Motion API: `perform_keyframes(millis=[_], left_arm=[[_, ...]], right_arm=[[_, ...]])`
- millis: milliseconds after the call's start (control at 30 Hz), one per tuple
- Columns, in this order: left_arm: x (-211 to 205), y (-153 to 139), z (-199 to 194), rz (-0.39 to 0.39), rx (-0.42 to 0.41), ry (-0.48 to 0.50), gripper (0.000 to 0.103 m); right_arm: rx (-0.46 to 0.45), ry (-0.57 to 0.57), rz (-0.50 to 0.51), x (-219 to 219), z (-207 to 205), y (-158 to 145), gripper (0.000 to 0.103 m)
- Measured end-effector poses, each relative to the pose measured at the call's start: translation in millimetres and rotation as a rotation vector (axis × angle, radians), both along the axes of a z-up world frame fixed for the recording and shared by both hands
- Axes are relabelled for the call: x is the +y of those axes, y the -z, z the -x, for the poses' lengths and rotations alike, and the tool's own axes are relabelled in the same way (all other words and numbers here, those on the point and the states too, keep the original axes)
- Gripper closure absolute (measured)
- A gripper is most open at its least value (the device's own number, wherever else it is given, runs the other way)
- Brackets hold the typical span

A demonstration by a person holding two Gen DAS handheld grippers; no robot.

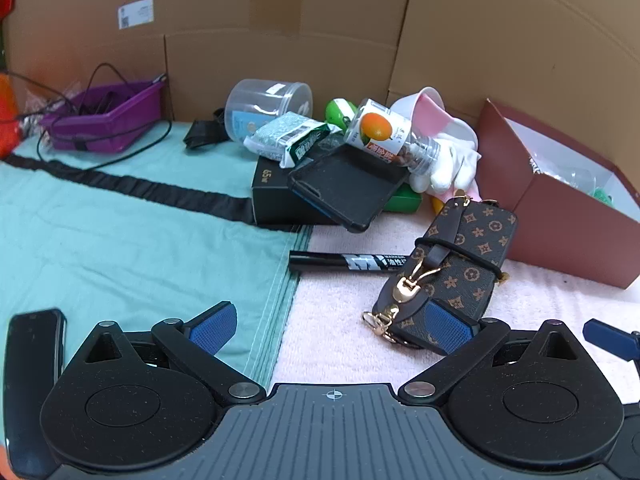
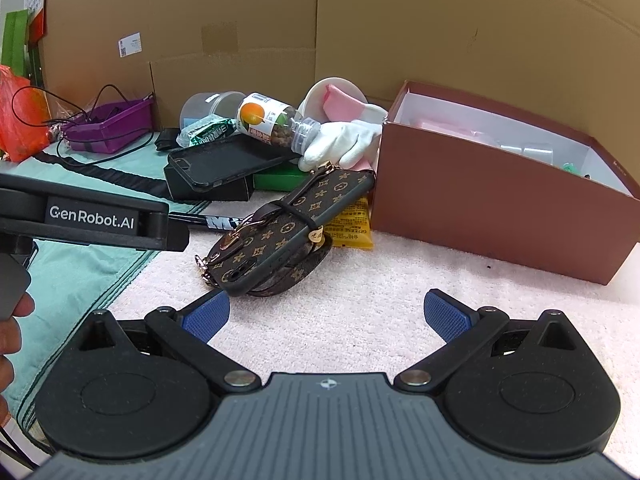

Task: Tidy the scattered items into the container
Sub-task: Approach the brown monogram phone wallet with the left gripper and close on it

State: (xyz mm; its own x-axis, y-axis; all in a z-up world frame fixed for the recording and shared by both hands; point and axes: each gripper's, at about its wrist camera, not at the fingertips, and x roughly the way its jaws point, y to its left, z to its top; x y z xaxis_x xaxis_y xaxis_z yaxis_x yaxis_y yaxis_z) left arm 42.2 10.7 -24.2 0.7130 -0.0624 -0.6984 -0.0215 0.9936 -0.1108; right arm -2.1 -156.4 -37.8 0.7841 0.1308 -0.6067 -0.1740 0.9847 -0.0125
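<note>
Hovering over a cluttered surface, the left gripper point(image 1: 330, 326) and right gripper point(image 2: 326, 316) both hold their fingers apart, gripping nothing. The monogrammed phone case point(image 2: 292, 220) lies on the pink towel point(image 2: 360, 300) beside the brown box point(image 2: 500, 200), near a black marker point(image 1: 344, 262) and tipped bottle point(image 1: 384, 136).

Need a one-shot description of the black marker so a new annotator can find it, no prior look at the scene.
Start at the open brown box on the pink towel, then move left past the brown monogram phone case. The marker lies flat just beyond it, its far end tucked under the case. It is the only thin black tube there, with a silver "M" label, unlike the flat black phone case on the pile behind.
</note>
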Motion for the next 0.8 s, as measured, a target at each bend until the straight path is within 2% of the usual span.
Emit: perform_keyframes(millis=[467, 567, 700, 800], left_arm=[[-14, 17, -33, -0.028, 0.041, 0.065, 0.0], [-13, 21, -40, -0.005, 0.041, 0.084, 0.0], [-11, 25, -48, 0.049, 0.018, 0.135, 0.0], [-11, 29, -57, 0.067, 0.026, 0.163, 0.0]], right_arm=[[0.018, 0.006, -0.056, -4, -34, 8, 0.0], [0.015, 0.005, -0.064, -4, -39, 10, 0.0], [0.01, -0.005, -0.097, -5, -47, 13, 0.004], [0.005, -0.031, -0.122, -7, -50, 14, 0.013]])
